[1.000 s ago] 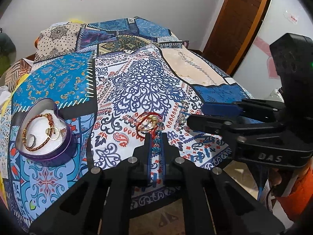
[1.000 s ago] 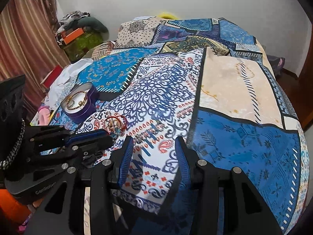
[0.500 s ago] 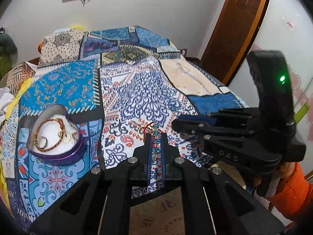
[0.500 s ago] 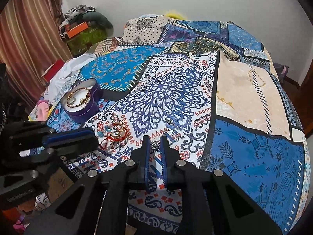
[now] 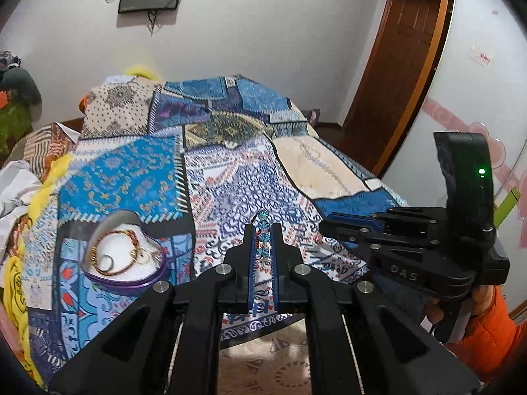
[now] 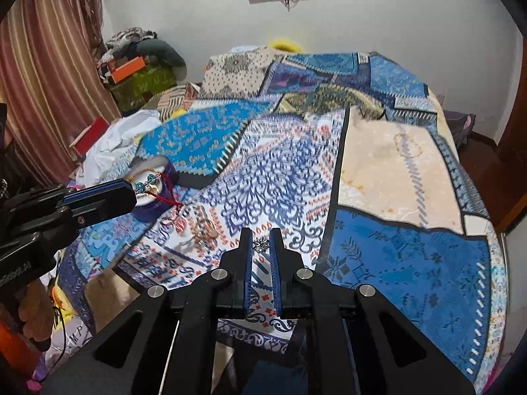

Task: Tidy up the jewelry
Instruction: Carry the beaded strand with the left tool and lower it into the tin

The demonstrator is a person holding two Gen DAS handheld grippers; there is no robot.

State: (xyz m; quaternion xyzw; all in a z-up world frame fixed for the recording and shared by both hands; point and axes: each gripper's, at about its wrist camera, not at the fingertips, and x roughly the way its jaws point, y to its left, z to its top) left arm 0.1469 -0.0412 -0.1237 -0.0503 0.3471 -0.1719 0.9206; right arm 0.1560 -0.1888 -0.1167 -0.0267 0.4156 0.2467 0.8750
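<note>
Now that both pieces are lifted off the bedspread point(image 6: 405, 253), the left gripper point(image 5: 263, 230), jaws nearly closed, pinches the blue beaded bracelet point(image 5: 262, 235) near the heart-shaped tin point(image 5: 123, 258); the right gripper point(image 6: 261, 245), having narrowed, clamps a small silver star charm point(image 6: 261, 246). Depositing follows.

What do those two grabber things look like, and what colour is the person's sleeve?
Both are black plastic tools. The left gripper and right gripper each have two slim fingers lined with blue pads, joined by angular black arms with round silver bolts. The right one's side shows raised letters "DAS" and a small green light. The sleeve is puffy orange.
</note>
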